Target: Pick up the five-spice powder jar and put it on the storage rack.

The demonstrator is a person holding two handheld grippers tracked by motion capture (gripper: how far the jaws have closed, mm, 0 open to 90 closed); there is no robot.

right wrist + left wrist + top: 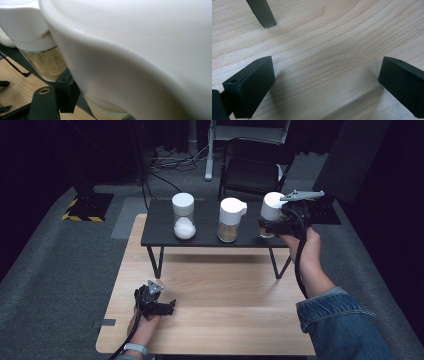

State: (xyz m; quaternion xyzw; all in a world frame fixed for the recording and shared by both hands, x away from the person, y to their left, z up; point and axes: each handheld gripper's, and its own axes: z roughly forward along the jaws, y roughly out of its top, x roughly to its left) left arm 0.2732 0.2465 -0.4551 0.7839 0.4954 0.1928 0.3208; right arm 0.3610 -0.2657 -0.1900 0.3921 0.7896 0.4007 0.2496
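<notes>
The right gripper (pixel 272 226) was at the rightmost jar (pixel 271 212) of three on the black shelf (pixel 160 232), a low dark stand set at the far side of the wooden table (pixel 220 320). That jar, white-lidded with a glass body, stood at the shelf's right end, just beside the middle jar (pixel 231 220), which held a tan granular filling; the third jar (pixel 183 216), with a white filling, stood well apart toward the shelf's left end. In the right gripper view the white lid (pixel 140 50) loomed very close, with one black jaw low beside the glass, but whether the jaws pinched the jar or merely flanked it could not be told. The left gripper (pixel 159 306) rested on the table in front of the shelf, toward its left leg (pixel 262 12), jaws spread wide with nothing between them. The likely risks: if the grip sat on the smooth glass near the lid, the jar could slip or tilt when lifted; swinging it sideways could knock the middle jar, so close alongside; and a loose lid might let the contents spill if the jar tipped.
</notes>
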